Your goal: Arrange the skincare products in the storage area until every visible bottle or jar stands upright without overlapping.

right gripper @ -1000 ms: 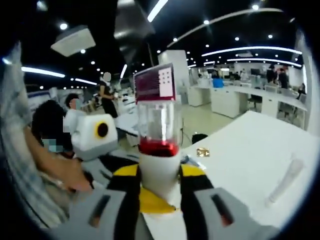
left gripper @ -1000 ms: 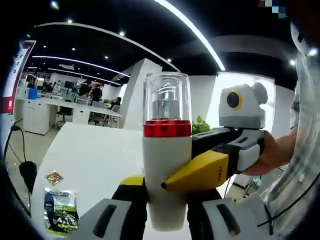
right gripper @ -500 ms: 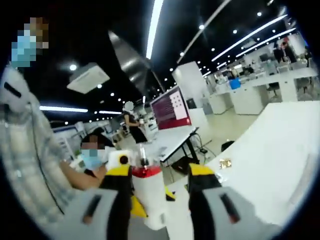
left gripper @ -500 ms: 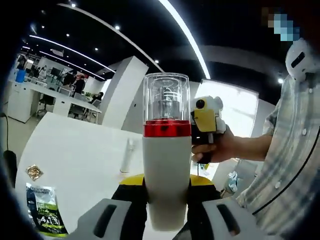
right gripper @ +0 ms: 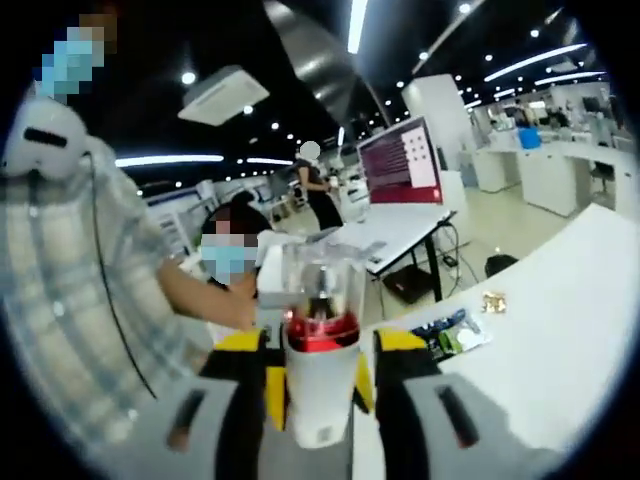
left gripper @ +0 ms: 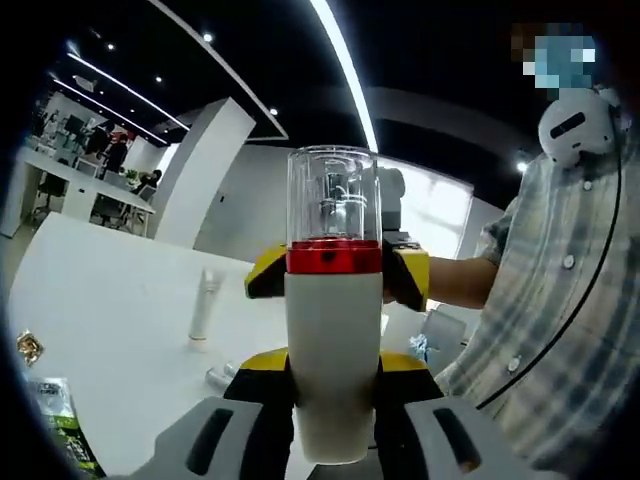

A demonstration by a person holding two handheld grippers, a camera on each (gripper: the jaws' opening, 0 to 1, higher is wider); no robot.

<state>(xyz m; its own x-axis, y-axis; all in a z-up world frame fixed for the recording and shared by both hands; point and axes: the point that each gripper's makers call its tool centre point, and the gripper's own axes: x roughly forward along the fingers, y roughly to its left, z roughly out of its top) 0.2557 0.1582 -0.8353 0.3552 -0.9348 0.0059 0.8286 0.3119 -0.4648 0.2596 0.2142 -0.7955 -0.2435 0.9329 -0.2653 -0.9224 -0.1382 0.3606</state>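
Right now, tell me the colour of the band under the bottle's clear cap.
Red. The band rings the white bottle, clearest in the left gripper view.

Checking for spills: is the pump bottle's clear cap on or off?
On. The clear cap sits over the pump above the red band on the pump bottle.

A white pump bottle (right gripper: 318, 375) with a red collar and clear cap stands upright between the 2 jaws of the right gripper (right gripper: 318, 395), with a white table (right gripper: 540, 340) and a green sachet (right gripper: 452, 333) to the bottle's right.
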